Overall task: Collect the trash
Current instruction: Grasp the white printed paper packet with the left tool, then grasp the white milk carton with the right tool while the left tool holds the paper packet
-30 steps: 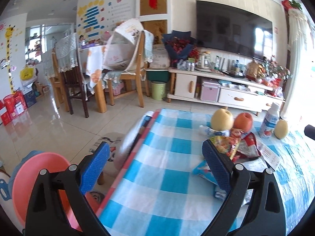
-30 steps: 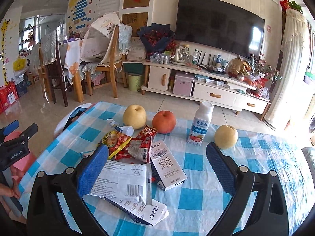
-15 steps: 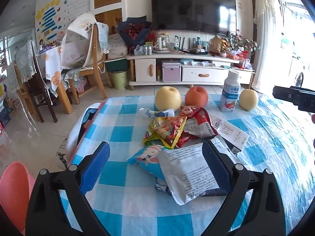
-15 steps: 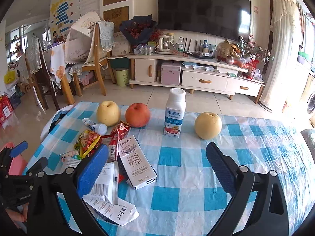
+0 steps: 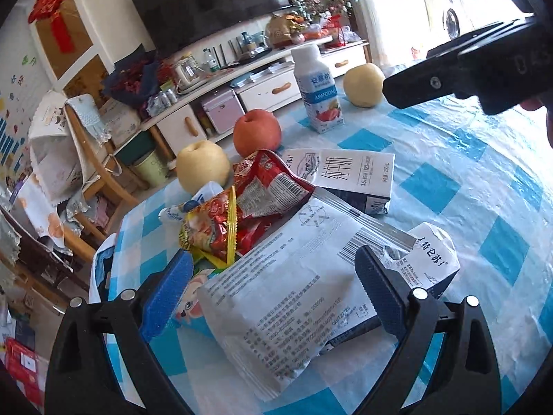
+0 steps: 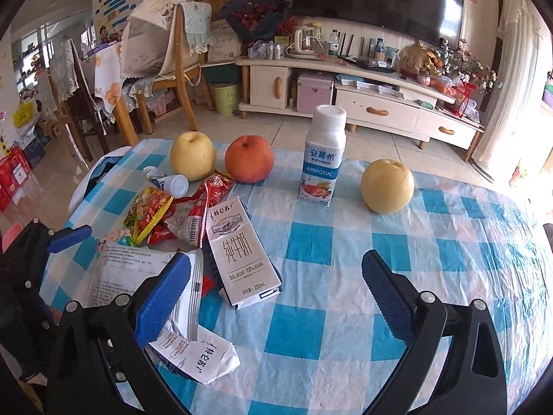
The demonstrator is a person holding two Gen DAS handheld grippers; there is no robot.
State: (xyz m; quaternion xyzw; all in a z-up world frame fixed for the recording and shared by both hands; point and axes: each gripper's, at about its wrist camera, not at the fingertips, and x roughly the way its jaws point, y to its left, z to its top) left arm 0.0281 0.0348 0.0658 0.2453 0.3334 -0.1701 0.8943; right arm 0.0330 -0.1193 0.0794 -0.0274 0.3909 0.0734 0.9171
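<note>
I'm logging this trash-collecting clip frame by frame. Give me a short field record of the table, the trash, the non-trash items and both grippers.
surface: table with blue-and-white checked cloth
trash pile: white printed wrapper, red snack wrappers, flattened milk carton, crumpled carton
not trash: two yellow pears, red apple, upright yogurt bottle
left gripper: open, fingers either side of the white printed wrapper, not closed on it
right gripper: open, above the cloth, holding nothing
</note>
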